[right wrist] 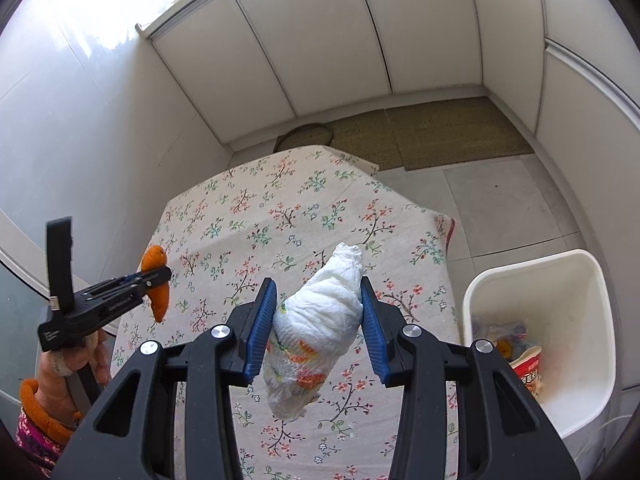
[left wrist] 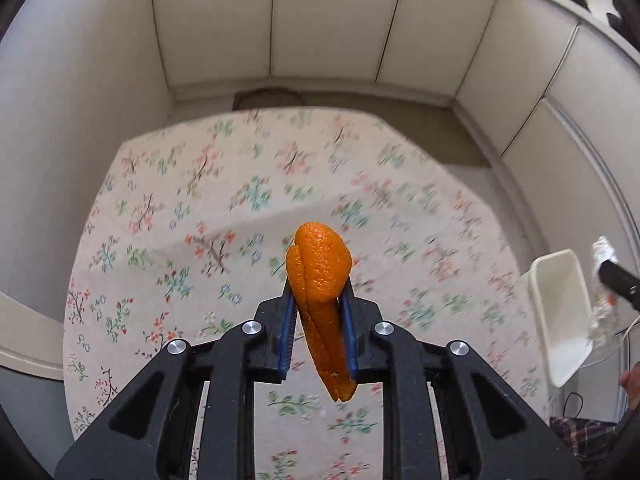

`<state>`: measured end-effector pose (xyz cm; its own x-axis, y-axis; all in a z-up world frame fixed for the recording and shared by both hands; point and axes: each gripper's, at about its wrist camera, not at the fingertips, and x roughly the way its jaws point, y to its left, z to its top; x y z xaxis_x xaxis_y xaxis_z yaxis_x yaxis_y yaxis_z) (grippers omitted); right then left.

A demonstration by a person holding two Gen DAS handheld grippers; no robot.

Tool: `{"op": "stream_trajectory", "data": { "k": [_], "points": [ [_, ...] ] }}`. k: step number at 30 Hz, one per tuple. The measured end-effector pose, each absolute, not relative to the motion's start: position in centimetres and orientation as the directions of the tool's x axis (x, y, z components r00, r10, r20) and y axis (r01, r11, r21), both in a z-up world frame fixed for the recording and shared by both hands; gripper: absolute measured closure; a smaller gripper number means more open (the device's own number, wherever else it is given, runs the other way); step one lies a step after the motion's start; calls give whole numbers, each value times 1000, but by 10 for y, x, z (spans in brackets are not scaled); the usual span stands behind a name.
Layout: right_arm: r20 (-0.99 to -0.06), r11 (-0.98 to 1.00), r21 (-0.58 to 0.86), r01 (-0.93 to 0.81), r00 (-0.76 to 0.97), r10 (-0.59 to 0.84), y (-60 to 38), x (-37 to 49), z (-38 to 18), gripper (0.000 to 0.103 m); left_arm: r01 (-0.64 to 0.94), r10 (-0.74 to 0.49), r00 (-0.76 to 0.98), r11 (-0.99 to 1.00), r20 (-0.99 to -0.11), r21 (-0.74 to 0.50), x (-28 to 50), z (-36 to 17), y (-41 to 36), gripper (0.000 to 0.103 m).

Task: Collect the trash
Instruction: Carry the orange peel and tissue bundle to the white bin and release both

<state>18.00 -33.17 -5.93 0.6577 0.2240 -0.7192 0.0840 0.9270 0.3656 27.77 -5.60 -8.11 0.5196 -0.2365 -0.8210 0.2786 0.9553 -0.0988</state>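
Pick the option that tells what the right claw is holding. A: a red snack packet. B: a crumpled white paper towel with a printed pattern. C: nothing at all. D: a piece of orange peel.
B: in the right wrist view the right claw has its blue pads pressed on a crumpled white paper towel, while the orange peel sits in the left claw.

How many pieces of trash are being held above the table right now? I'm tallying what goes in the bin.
2. An orange peel pinched in the left gripper, and a crumpled paper towel in the right gripper. More trash already lies in the white bin.
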Motion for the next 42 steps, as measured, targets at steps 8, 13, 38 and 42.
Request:
{"op": "stream_trajectory", "data": {
  "k": [8,13,38,42],
  "points": [
    [-691,921,363,138,703,167,-365,162,-48,61,325,-288,617,941,-733,-96,257,-44,-104,84],
    [-673,913,364,184,729,122,-390,149,-42,61,340,-309,658,936,-687,-95,244,-31,-125,84],
    [-700,831,167,531,657,-279,-525,67,-66,22,447,-424,724,889,-545,-97,196,-25,-236,84],
    [-688,791,173,586,647,-329,-544,49,-64,12,515,-477,685,852,-551,-97,185,-34,-270,84]
  ]
}}
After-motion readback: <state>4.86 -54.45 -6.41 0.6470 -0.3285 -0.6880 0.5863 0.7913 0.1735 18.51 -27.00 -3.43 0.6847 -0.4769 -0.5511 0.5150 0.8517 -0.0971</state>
